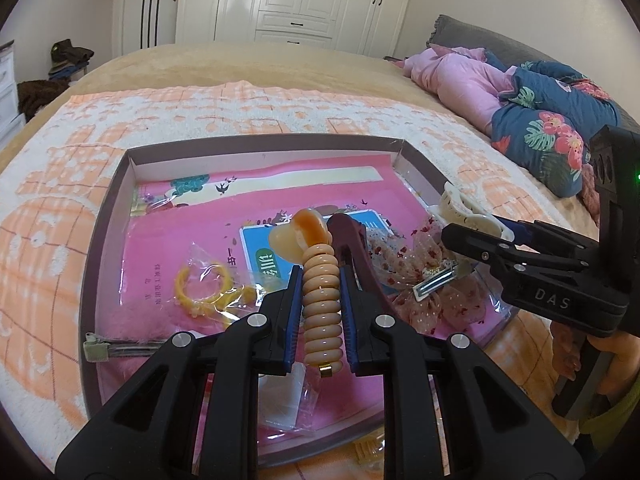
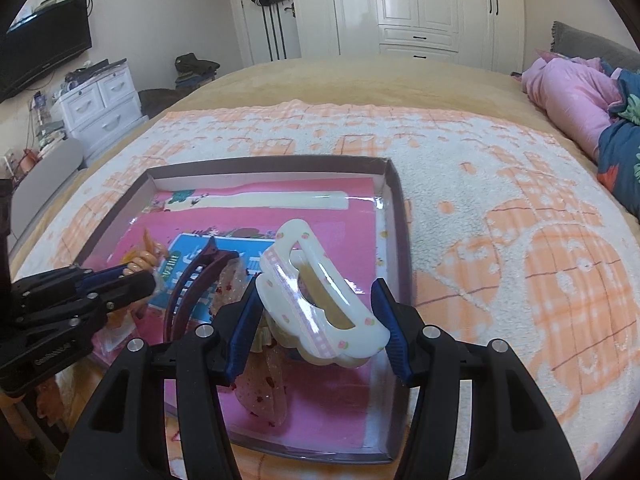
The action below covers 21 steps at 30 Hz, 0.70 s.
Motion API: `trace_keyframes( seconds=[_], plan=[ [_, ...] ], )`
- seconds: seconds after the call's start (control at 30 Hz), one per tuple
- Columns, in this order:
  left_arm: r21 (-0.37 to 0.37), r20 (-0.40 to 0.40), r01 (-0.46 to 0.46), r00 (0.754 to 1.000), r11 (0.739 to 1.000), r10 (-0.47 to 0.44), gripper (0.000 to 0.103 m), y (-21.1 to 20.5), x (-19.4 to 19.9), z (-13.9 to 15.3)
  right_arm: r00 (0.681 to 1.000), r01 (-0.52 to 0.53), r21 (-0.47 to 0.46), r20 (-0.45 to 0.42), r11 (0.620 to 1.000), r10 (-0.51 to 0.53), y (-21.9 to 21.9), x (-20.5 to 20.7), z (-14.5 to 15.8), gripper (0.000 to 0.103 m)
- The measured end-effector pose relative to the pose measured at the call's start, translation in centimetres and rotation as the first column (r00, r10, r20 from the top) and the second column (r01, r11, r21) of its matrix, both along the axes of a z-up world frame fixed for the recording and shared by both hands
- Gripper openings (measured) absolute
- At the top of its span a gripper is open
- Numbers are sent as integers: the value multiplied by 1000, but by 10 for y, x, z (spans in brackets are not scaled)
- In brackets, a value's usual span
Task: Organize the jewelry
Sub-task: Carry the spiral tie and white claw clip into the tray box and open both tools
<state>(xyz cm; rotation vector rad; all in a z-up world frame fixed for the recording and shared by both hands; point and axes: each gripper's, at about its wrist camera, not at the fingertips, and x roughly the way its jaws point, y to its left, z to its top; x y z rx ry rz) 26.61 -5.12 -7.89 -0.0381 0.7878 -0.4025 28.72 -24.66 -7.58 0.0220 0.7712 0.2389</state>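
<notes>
A shallow brown-rimmed box (image 1: 90,264) (image 2: 394,184) with a pink printed lining lies on the bed. My left gripper (image 1: 320,276) is shut on a peach spiral hair tie (image 1: 320,300) with a bow end, held above the box; it also shows in the right wrist view (image 2: 132,274). My right gripper (image 2: 316,312) is shut on a white claw clip (image 2: 320,292), which also shows in the left wrist view (image 1: 460,208), over the box's right side. A maroon hair clip (image 1: 352,240) (image 2: 192,280), a sheer floral bow clip (image 1: 420,272) and a bagged yellow tie (image 1: 200,284) lie in the box.
An orange-and-white towel (image 2: 520,260) covers the bed around the box. A thin hair pin (image 1: 120,348) lies on the box's left rim. Pink and blue floral quilts (image 1: 520,108) are piled at the right. White wardrobes (image 2: 420,4) stand behind the bed.
</notes>
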Motion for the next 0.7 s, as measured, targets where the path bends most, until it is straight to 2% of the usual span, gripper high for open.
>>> trace_keyframes(
  seconds=[0.37,0.43,0.7],
  plan=[
    [1,-18,-5,1000,1000,5,11,3,5,-5,998,-55,21,-8,998,55,10,-6,-4,55],
    [0,-17,-5,1000,1000,5,11,3,5,-4,998,-58,19,-3,998,58,11,-7,-3,61],
    [-1,-15,-5,1000,1000,4,11,3,4,-4,997,-55,7,53,998,54,9,-20,12,71]
  ],
)
